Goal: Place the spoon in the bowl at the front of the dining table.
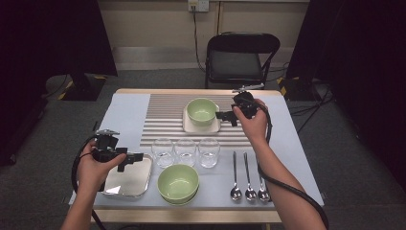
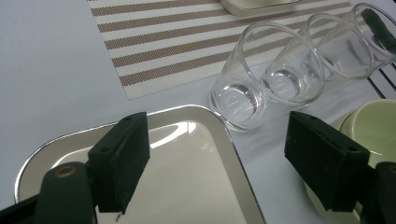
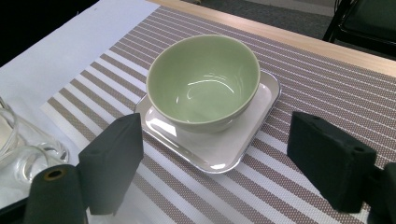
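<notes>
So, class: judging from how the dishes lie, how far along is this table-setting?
Done: one green bowl sits on a square tray on the striped mat. In hand: nothing is gripped; the right gripper is open beside that bowl, and the left gripper is open over the empty steel tray. Apparently left: the second bowl, three glasses and three spoons off the mat.

3 clear glasses [image 1: 186,152] stand in a row at the middle of the bench [image 1: 125,113], on the near edge of a striped placemat [image 1: 165,117]. 3 spoons [image 1: 248,177] lie side by side right of them, and a black folding chair [image 1: 239,56] stands beyond the bench.
</notes>
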`<action>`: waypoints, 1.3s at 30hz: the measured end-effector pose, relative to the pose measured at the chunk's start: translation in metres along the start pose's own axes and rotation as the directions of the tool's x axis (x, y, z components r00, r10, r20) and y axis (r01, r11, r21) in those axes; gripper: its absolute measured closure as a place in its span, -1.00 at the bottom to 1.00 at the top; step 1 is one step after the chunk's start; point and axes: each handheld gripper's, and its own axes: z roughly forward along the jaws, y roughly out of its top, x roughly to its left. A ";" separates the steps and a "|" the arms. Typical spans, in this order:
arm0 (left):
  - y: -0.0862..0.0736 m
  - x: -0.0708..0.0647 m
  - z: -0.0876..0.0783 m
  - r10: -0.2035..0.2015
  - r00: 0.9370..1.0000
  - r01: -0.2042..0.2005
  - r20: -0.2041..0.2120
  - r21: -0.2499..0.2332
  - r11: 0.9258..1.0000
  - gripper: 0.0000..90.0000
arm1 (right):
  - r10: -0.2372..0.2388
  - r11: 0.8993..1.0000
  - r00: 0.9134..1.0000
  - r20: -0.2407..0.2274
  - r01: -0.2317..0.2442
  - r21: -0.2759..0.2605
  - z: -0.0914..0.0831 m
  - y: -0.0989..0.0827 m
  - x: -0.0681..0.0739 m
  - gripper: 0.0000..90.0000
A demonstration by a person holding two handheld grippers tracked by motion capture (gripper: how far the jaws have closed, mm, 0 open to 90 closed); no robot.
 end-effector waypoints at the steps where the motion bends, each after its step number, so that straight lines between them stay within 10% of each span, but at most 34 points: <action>1: 0.000 0.000 0.000 0.003 1.000 -0.003 -0.001 0.007 1.000 -0.49 | -0.002 1.000 1.000 -0.004 0.002 0.001 -0.001 -0.001 0.000 -0.60; 39: 0.027 -0.039 -0.004 0.059 0.998 -0.059 0.002 -0.020 0.998 0.04 | -0.019 1.000 1.000 -0.013 0.019 -0.005 -0.033 -0.018 -0.006 -0.59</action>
